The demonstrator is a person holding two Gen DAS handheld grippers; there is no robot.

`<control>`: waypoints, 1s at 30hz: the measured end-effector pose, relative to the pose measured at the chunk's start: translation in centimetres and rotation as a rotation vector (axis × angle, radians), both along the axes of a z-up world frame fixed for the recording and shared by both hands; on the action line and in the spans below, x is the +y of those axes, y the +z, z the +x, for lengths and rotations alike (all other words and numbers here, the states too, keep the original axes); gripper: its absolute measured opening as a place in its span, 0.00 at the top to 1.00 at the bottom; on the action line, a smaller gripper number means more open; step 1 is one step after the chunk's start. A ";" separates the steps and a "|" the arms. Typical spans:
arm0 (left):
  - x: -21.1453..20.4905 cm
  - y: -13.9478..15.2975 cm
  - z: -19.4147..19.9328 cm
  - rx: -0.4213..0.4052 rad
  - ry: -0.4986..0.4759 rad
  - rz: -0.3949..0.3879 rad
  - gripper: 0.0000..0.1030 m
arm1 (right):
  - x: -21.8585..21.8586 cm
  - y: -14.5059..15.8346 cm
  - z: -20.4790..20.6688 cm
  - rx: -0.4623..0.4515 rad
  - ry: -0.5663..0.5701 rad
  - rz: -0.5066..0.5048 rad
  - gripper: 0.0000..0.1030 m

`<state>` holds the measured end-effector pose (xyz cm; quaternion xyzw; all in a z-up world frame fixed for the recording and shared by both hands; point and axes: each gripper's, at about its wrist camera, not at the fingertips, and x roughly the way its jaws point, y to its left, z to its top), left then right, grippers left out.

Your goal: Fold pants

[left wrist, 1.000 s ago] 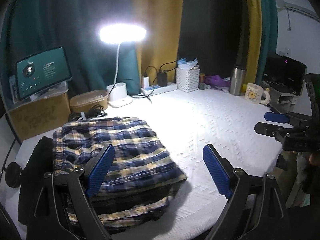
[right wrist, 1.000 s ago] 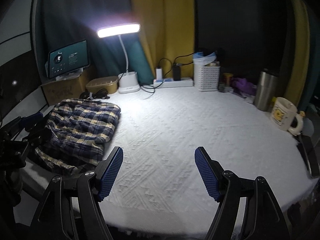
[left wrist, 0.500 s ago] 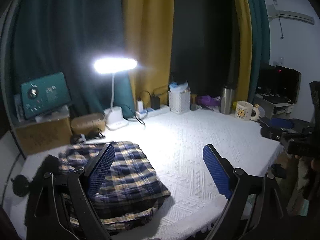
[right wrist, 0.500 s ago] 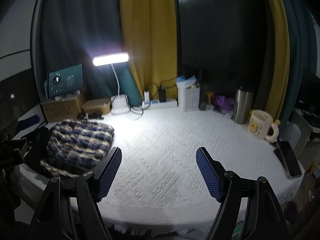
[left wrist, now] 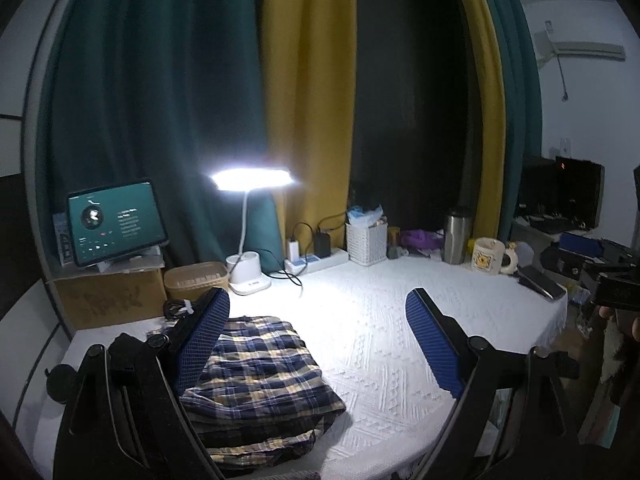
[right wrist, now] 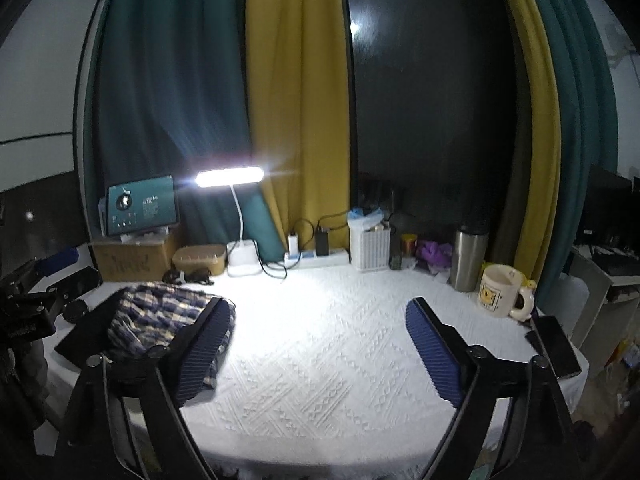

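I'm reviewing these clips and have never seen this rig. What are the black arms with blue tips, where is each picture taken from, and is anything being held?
Those are hand-held two-finger grippers with blue pads, one in each of a person's hands. Each picture comes from a camera on one gripper, looking out along its fingers. The left gripper and the right gripper are both open and hold nothing; the right one's jaws have just been opening. The folded plaid pants lie on the white tablecloth. At the back stand a lit lamp, a tablet and a mug.

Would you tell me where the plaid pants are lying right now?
The plaid pants lie folded at the left end of the white table in both wrist views, just in front of the cardboard box.
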<state>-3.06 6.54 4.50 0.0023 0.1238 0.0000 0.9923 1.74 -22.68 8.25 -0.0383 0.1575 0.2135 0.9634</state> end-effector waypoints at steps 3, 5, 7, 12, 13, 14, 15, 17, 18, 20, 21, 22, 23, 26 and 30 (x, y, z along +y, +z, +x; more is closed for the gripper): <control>0.4 0.2 -0.5 -0.008 0.018 -0.009 0.13 | 0.0 0.4 -0.3 -0.010 -0.002 -0.002 0.10; 0.8 0.2 -0.7 -0.012 0.026 -0.018 0.13 | 0.1 0.5 -0.4 -0.014 -0.004 -0.003 0.10; 1.0 0.2 -0.9 -0.018 0.035 -0.026 0.13 | 0.1 0.6 -0.3 -0.016 -0.010 -0.004 0.10; 1.6 0.1 -1.2 -0.039 0.060 -0.039 0.07 | 0.2 0.7 -0.4 -0.019 -0.015 -0.003 0.10; 1.7 0.1 -1.2 -0.040 0.062 -0.041 0.07 | 0.3 0.6 -0.3 -0.017 -0.014 -0.005 0.10; 1.8 0.2 -1.2 -0.041 0.067 -0.043 0.07 | 0.4 0.6 -0.2 -0.014 -0.012 -0.006 0.10; 2.0 0.1 -1.2 -0.043 0.073 -0.046 0.07 | 0.5 0.5 -0.2 -0.012 -0.010 -0.007 0.10; 2.1 0.1 -1.2 -0.043 0.077 -0.048 0.07 | 0.6 0.5 -0.2 -0.009 -0.006 -0.009 0.10; 2.2 0.1 -1.2 -0.043 0.080 -0.050 0.07 | 0.7 0.4 -0.2 -0.008 -0.004 -0.010 0.10; 2.2 0.0 -1.3 -0.042 0.080 -0.050 0.07 | 0.8 0.4 -0.2 -0.007 -0.001 -0.012 0.10; 2.2 0.0 -1.3 -0.042 0.080 -0.050 0.07 | 0.8 0.4 -0.2 -0.007 0.000 -0.013 0.10; 2.1 0.0 -1.3 -0.041 0.080 -0.049 0.07 | 0.8 0.4 -0.2 -0.007 0.001 -0.013 0.10; 2.1 0.0 -1.3 -0.040 0.080 -0.049 0.07 | 0.8 0.4 -0.2 -0.007 0.000 -0.014 0.10; 2.1 0.0 -1.3 -0.039 0.079 -0.049 0.07 | 0.8 0.4 -0.2 -0.007 -0.001 -0.012 0.10; 2.1 0.0 -1.3 -0.040 0.078 -0.049 0.07 | 0.9 0.3 -0.3 -0.007 -0.002 -0.012 0.09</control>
